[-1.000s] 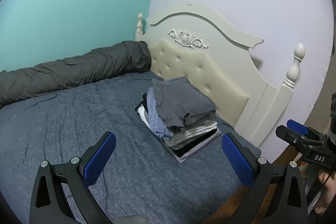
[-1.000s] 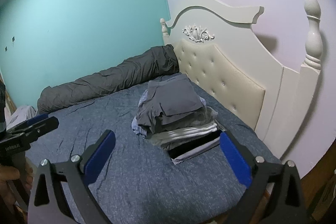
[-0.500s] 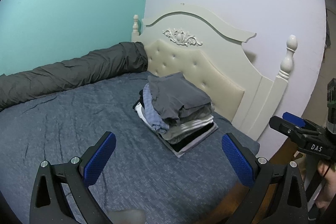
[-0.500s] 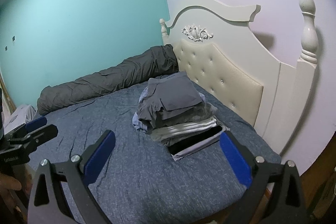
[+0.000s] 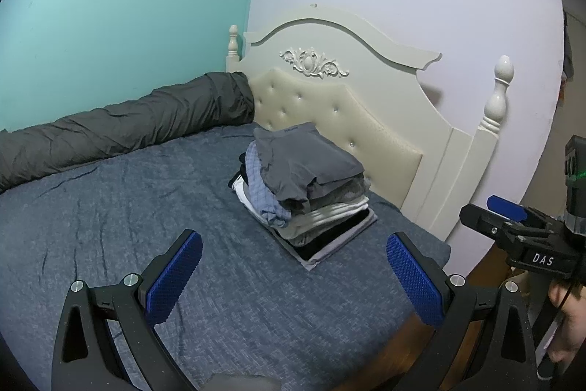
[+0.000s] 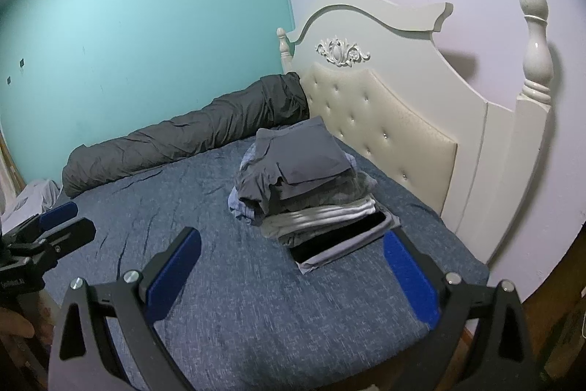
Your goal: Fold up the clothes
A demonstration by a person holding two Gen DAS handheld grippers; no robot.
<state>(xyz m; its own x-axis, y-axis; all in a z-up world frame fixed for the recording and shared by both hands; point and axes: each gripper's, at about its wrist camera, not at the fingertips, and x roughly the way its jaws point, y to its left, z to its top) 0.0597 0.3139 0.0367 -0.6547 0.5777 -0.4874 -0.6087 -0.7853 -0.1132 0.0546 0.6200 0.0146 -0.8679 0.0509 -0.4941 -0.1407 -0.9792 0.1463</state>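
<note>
Left wrist view: left gripper (image 5: 293,275) is spread wide with nothing between its blue pads (image 5: 175,277), held above the bed (image 5: 110,229). The pile of clothes (image 5: 300,193) lies at 12 o'clock from the gripper, near the padded headboard (image 5: 351,120) but apart from it. Judgement: the pile is soft, light and limp; layers will likely slide on one another, so a pinch on the stack's side would drag several pieces. Best hold looks to be a free hem or corner of the top grey garment (image 5: 304,163), at its near drooping edge. Look: grey piece on top, loosely folded with a sagging front; a blue checked piece (image 5: 262,196) bulges out at 9 o'clock of the pile; pale striped layers below; a flat black and grey piece at the base, sticking out toward 5 o'clock. The right gripper (image 5: 507,209) shows at 3 o'clock; its opening cannot be judged here. A dark rolled quilt (image 5: 121,127) lies along the teal wall.

Right wrist view: right gripper (image 6: 293,275) is likewise fully parted and empty. Pile sits at 12 o'clock, its base layer close to the right pad. Top garment is rumpled at its near-left corner, which looks the easiest place to pinch. Pile leans slightly and is uneven, not squared. The left gripper appears at 9 o'clock.
</note>
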